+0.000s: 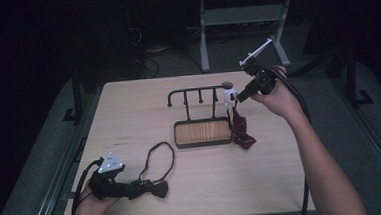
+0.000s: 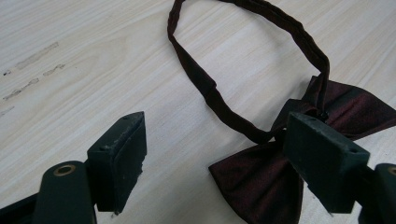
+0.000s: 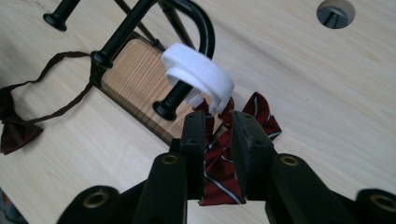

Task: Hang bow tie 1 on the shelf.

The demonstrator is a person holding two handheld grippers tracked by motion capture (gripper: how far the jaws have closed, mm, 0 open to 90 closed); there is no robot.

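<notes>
from my remote seat i see a lab or test room: a pale wooden counter (image 1: 128,106) with a cable hole (image 1: 226,84), loose cables (image 1: 145,55) on the dark floor behind it, and a grey metal stand (image 1: 244,29) farther back.

The left tool (image 1: 133,188) rests low with jaws wide apart; the right tool (image 1: 238,98) is raised, jaws slightly parted.

My right gripper (image 3: 219,135) has its jaws slightly parted around the striped red bow tie (image 3: 222,163), whose white strap (image 3: 201,77) loops over the black rack (image 3: 187,28)'s peg.
</notes>
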